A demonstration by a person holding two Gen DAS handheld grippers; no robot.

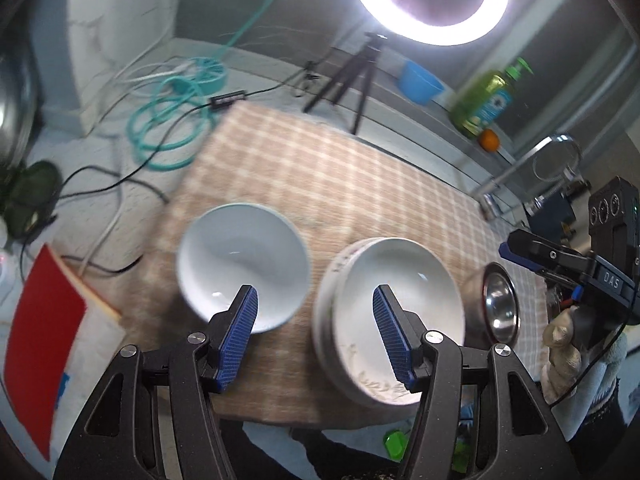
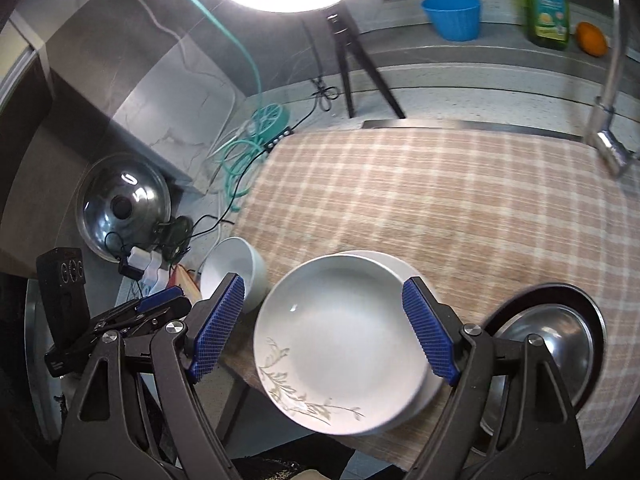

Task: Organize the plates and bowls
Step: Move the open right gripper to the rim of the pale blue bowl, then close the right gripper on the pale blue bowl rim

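A white bowl (image 1: 244, 264) (image 2: 236, 268) stands on the checked cloth (image 1: 320, 176) near its left edge. To its right is a stack of white plates (image 1: 396, 320) (image 2: 340, 344), the top one with a leaf pattern. A steel bowl (image 1: 500, 304) (image 2: 560, 344) sits further right. My left gripper (image 1: 316, 312) hangs open above the gap between bowl and plates, nothing between its fingers. My right gripper (image 2: 325, 286) is open wide above the plate stack, its blue pads (image 2: 428, 332) over the plate's sides, not pressing. A gloved hand holds the right gripper (image 1: 520, 252) at the right edge of the left wrist view.
A ring light on a tripod (image 2: 348, 60) stands behind the cloth. On the back ledge are a blue tub (image 2: 452, 16), a green bottle (image 2: 546, 4) and an orange (image 2: 592, 38). Faucet (image 2: 608, 120) at right. Teal hose (image 1: 168, 132), cables, pot lid (image 2: 120, 208) and a red book (image 1: 44, 340) lie left.
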